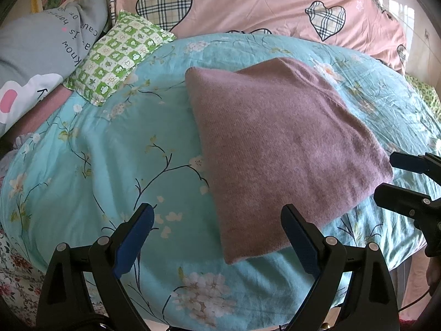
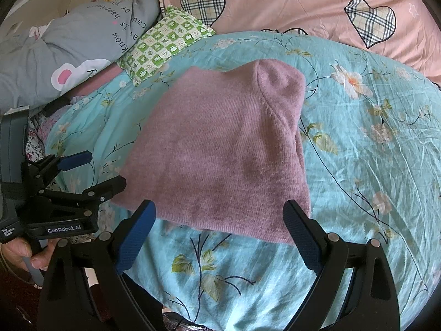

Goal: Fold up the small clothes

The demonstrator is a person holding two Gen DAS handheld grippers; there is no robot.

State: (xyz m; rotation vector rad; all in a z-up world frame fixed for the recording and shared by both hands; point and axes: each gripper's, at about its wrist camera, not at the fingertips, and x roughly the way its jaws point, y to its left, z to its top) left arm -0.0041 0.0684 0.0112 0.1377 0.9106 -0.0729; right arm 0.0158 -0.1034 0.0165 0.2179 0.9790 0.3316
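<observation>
Left hand-held gripper (image 1: 217, 231) gaping, empty, beside folded mauve knit garment (image 1: 278, 149) lying on turquoise floral bedcover (image 1: 110, 151). Garment's layers hidden underneath. Right hand-held gripper (image 2: 219, 229) spread wide, empty, over garment's near edge.

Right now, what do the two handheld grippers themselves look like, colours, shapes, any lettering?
Both are matte black plastic. The left gripper and right gripper each have two tapered fingers with textured blue pads and round silver pivot pins. Seen from the right wrist, the left unit's dark body carries white "GenRobot.AI" lettering above its handle.
</observation>
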